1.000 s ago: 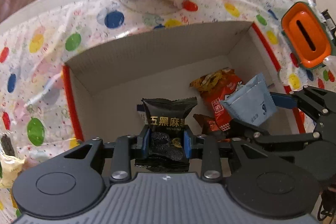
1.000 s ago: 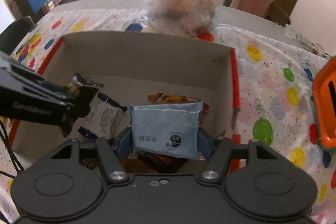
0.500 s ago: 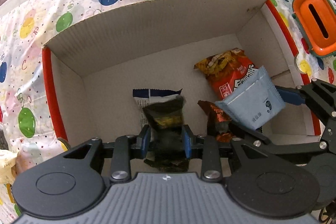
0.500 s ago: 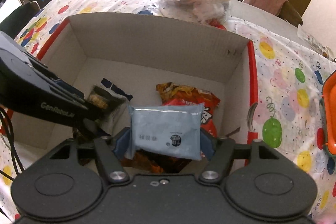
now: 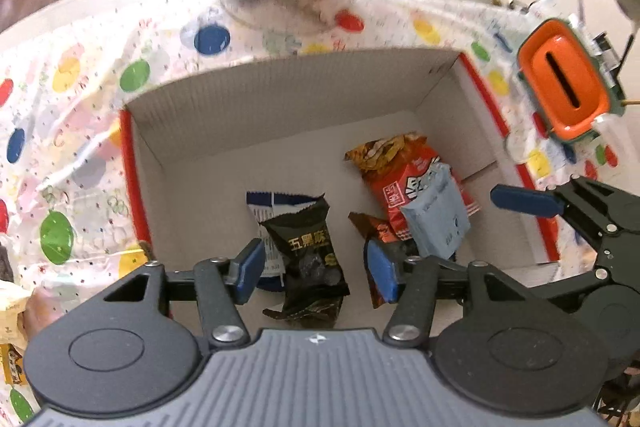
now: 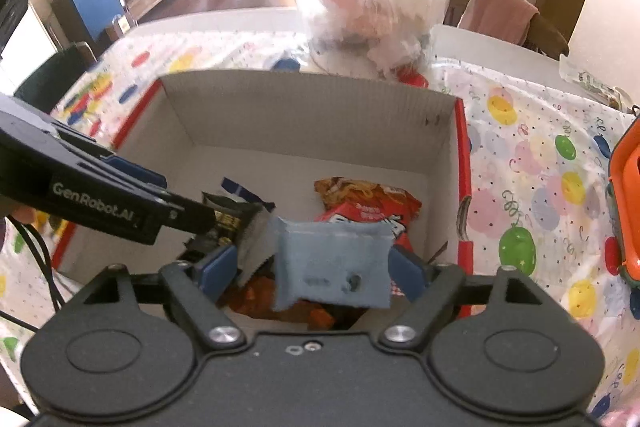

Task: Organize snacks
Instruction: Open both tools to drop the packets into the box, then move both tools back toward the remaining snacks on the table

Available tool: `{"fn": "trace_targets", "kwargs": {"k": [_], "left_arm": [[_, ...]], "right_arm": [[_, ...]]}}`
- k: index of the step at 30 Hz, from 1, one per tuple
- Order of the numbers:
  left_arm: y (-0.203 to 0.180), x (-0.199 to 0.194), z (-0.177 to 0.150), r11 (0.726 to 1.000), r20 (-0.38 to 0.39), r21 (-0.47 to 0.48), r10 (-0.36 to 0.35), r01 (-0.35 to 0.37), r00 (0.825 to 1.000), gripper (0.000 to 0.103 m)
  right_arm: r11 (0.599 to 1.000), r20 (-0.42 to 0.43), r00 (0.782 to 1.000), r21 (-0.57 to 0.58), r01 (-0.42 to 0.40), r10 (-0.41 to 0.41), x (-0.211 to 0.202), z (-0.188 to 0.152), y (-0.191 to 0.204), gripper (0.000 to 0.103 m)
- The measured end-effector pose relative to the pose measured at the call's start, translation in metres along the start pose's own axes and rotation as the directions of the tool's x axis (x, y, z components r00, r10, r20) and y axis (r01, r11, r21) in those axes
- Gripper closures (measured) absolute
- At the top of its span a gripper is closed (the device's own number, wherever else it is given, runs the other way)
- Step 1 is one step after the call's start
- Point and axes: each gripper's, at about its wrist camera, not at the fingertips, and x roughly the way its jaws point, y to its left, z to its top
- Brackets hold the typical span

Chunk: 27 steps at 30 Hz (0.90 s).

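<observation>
Both hand-held grippers have spread since earlier: left hand-held gripper released black sesame packet, right hand-held gripper dropping blue packet into cardboard box; next, withdraw for desk snacks.

A motion-blurred blue packet hides most of the brown wrapper beneath; its print is unreadable. The left gripper covers much of the black packet. The orange container is cropped at frame's edge.
</observation>
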Motion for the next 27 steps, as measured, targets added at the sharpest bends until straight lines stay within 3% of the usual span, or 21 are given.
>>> {"fn": "trace_targets", "kwargs": {"k": [12,14,23,27], "left_arm": [[0.003,-0.056,-0.029,0.997,0.178,0.071,-0.007,-0.005,0.984,0.039],[0.006,-0.064,-0.036,0.997,0.205,0.076,-0.007,-0.009,0.979,0.039],[0.035,-0.1,-0.066,0.994,0.342,0.092,0.023,-0.058,0.939,0.033],[0.055,-0.113,-0.083,0.992,0.394,0.097,0.036,-0.08,0.919,0.023]], "right_arm": [[0.995,0.105,0.991,0.058,-0.084,0.078,-0.032,-0.005,0.011,0.017],[0.994,0.133,0.988,0.06,-0.088,0.079,-0.038,-0.007,0.016,0.008],[0.989,0.218,0.969,0.063,-0.134,0.118,-0.056,-0.014,0.047,0.003],[0.986,0.245,0.959,0.049,-0.158,0.142,-0.06,-0.012,0.069,0.001]]}}
